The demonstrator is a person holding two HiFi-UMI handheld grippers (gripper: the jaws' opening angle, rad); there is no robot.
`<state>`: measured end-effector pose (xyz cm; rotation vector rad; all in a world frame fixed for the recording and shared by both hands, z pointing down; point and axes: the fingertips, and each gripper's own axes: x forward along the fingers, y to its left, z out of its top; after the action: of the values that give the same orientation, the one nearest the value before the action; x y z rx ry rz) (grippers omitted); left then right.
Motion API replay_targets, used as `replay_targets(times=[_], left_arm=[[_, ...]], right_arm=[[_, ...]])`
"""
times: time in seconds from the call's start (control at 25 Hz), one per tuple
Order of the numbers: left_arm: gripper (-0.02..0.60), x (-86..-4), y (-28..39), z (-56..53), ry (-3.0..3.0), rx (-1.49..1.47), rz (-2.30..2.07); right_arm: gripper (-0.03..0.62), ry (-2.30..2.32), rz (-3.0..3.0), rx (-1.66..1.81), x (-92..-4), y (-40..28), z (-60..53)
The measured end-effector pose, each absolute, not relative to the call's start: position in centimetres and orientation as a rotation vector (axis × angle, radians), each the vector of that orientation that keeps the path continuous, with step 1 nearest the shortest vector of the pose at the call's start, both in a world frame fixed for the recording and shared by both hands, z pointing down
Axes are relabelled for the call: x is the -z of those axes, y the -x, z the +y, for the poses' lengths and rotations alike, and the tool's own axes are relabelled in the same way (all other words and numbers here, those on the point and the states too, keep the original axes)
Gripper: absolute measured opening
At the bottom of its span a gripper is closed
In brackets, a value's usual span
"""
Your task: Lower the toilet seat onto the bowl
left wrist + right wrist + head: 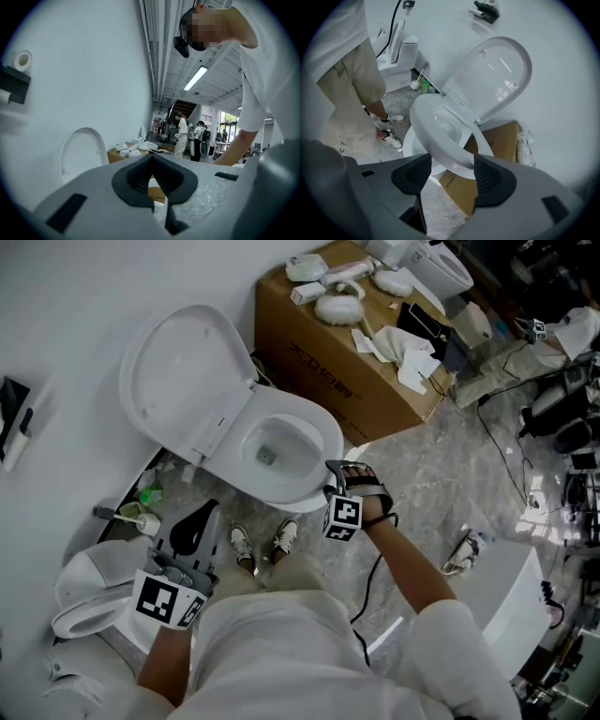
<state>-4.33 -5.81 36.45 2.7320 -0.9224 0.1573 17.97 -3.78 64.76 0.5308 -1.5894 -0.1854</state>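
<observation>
1. Seat (pixel 322 439): white ring, lying low over the bowl (pixel 281 504); whether it rests fully on the rim cannot be told
2. Lid (pixel 183 381): white, upright, leaning back on the wall (pixel 66 315)
3. Right gripper (pixel 333 471): pointing steeply down at the seat's front edge; jaws set wide apart, with that front edge showing in the gap in the right gripper view; whether the pads touch the seat cannot be told
4. Left gripper (pixel 208 510): held low at the person's left, well apart from the bowl, pointing roughly level along the wall; jaws together, pads meeting at the tips, nothing between them
5. Box (pixel 347 371): brown cardboard, just beside the bowl on its far side; small white items and crumpled paper (pixel 412 357) on top
6. Second toilet (pixel 89 601): white, by the wall, near the left gripper
7. Brush (pixel 141 518) and green bottle (pixel 150 493): on the floor (pixel 441 474) by the wall, between the bowl and the second toilet
8. Roll holder (pixel 14 423): black, fixed to the wall, left of the lid in the head view
9. Shoes (pixel 242 547): a white pair on the person's feet, on the grey marble floor just before the bowl
10. Cable (pixel 372 582): black, hanging below the right forearm
11. People (pixel 182 133): several standing far down the hall, seen in the left gripper view only
</observation>
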Motion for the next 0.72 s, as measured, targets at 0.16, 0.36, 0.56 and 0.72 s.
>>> replay_targets(times=[0.16,0.36,0.56,0.72], left_arm=[[0.003,-36.6,4.0,-6.0,-2.730,-0.171,-0.915],[0.003,-37.1,3.8,-6.2,-2.722,-0.201,-0.907],[0.003,-38.1,3.2,-6.0,-2.713,-0.237,-0.898],[0.003,-39.3,2.3,-6.0,-2.706,-0.251,-0.891]], right_arm=[[0.262,-0.516,-1.576,0.157,-66.3,-18.9,-2.7],[0.267,-0.506,-1.553,0.128,-67.7,-19.9,-1.9],[0.268,-0.510,-1.560,0.066,-70.1,-20.8,-0.6],[0.270,-0.511,-1.559,0.047,-71.2,-21.5,-0.1]])
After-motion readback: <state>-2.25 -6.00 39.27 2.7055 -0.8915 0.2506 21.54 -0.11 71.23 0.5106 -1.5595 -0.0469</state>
